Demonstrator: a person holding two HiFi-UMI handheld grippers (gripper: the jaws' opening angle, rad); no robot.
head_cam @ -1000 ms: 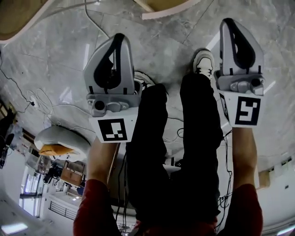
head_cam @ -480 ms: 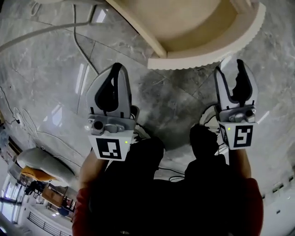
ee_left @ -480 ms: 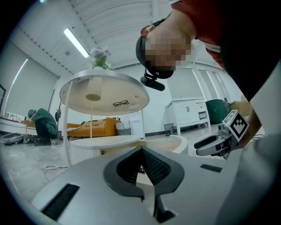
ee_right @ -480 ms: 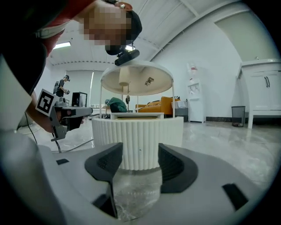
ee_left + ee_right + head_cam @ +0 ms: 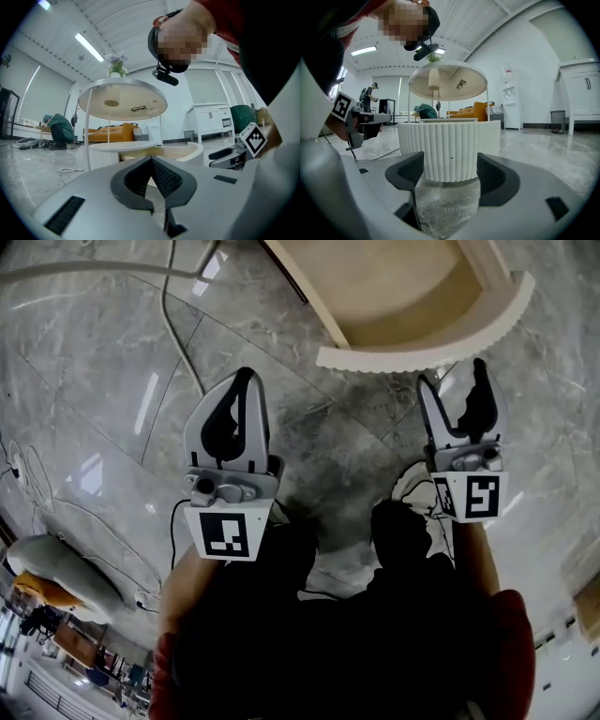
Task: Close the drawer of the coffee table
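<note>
**Head view.** One cream drawer with a curved, ribbed front (image 5: pixel 422 357) stands pulled out at the top of the view, its hollow open above the grey marble floor (image 5: pixel 94 381). A white cable (image 5: pixel 173 324) trails across the floor on the left, clear of the work.

The grey two-jaw left gripper (image 5: pixel 241 381) has its jaws pressed together with nothing in them, and it sits well short of the drawer. The matching right gripper (image 5: pixel 456 379) has its jaws opening onto bare floor, and its tips are close under the ribbed front. Both point at the front, presumably so that a forward push will send the drawer home.

**Left gripper view.** The dark pads (image 5: pixel 164 176) meet at the tip with no object between them. Beyond them is the white coffee table with a round upper tier (image 5: pixel 123 101), and the drawer juts out of its lower drum towards the viewer. The closed jaws probably serve as a blunt pusher. The right gripper shows low at the right edge.

**Right gripper view.** The jaws are parting and stand wide, framing the ribbed front, with a strip of floor between pads and drawer, so they do not touch. The spread likely lets two pads bear on the curved face at once and keep the push straight.

**Status.** The drawer is open and the push has not begun.
</note>
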